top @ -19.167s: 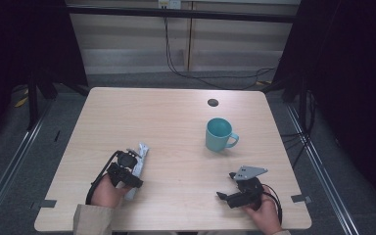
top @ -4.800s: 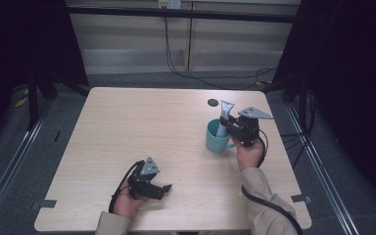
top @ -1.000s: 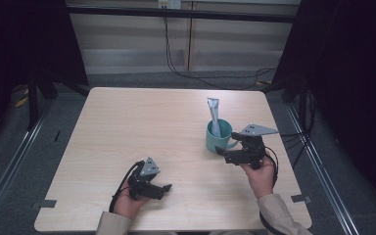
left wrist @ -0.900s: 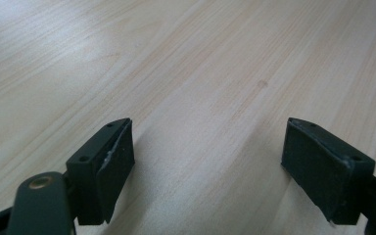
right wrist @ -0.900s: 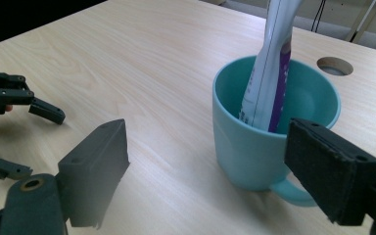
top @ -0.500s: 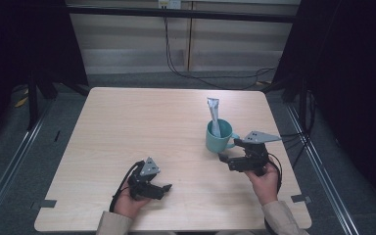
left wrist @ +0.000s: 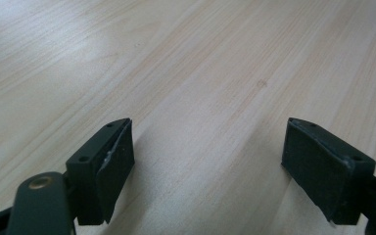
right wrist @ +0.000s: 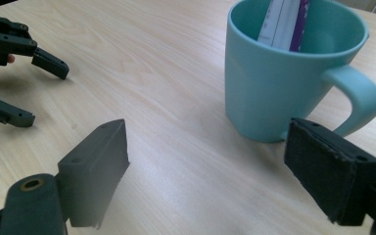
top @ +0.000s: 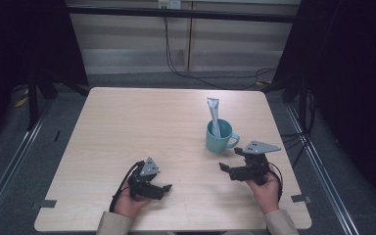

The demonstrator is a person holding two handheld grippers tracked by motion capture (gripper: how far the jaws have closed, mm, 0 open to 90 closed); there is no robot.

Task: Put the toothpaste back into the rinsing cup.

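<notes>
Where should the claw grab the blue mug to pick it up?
Probably the mug by its rim wall, coming from above on the near side. It stands upright, and the packet leans at the far side, leaving that part free. Its handle looks too curved for flat jaws.

The tube's [top: 214, 116] lower part is hidden inside the mug [top: 218, 138], and in the right gripper view the top edge cuts off the tube [right wrist: 285, 22] so its print cannot be read. The mug's far side is cut there too. In the high view both forearms are cut off by the bottom edge, and the left gripper's [top: 165, 188] jaw gap is too small to judge.
</notes>
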